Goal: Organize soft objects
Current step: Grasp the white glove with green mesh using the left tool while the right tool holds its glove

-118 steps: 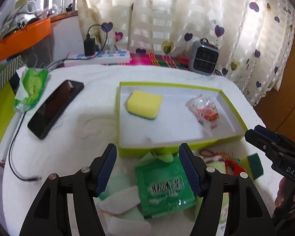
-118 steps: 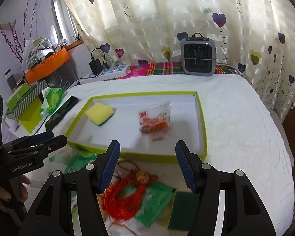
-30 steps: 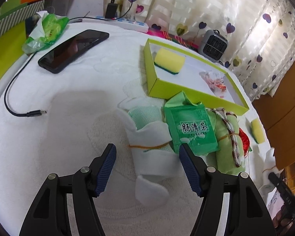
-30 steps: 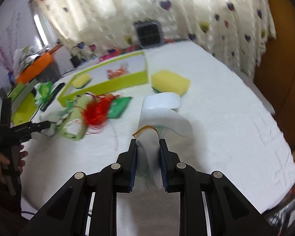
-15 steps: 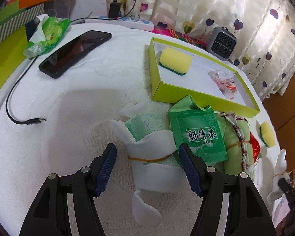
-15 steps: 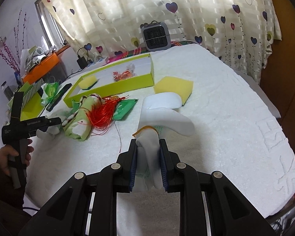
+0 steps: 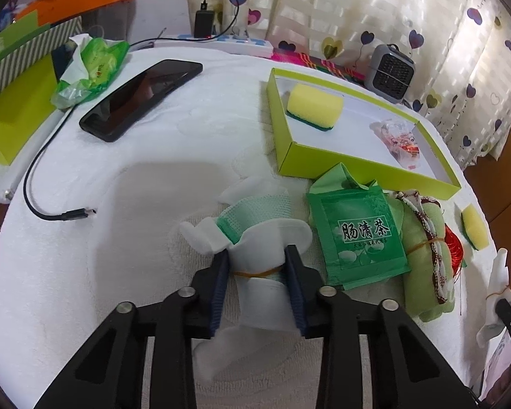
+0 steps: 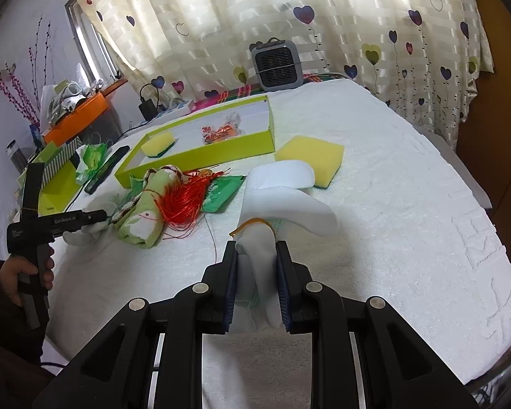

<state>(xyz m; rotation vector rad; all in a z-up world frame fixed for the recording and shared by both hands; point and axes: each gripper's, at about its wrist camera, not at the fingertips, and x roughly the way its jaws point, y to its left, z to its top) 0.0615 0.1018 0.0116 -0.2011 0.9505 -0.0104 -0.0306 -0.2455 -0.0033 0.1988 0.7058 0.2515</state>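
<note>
Now my left claw [image 7: 257, 266] is closing on the white bundle [image 7: 262, 248], pads touching its banded waist. Its long axis runs away from me; the green tray [image 7: 368, 170] lies ahead-right. My right claw [image 8: 255, 272] holds another white bundle [image 8: 282, 201].

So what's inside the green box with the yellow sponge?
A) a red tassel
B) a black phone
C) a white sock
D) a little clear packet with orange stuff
D: in the left wrist view the green box holds only the yellow sponge and a small clear packet with orange contents.
</note>
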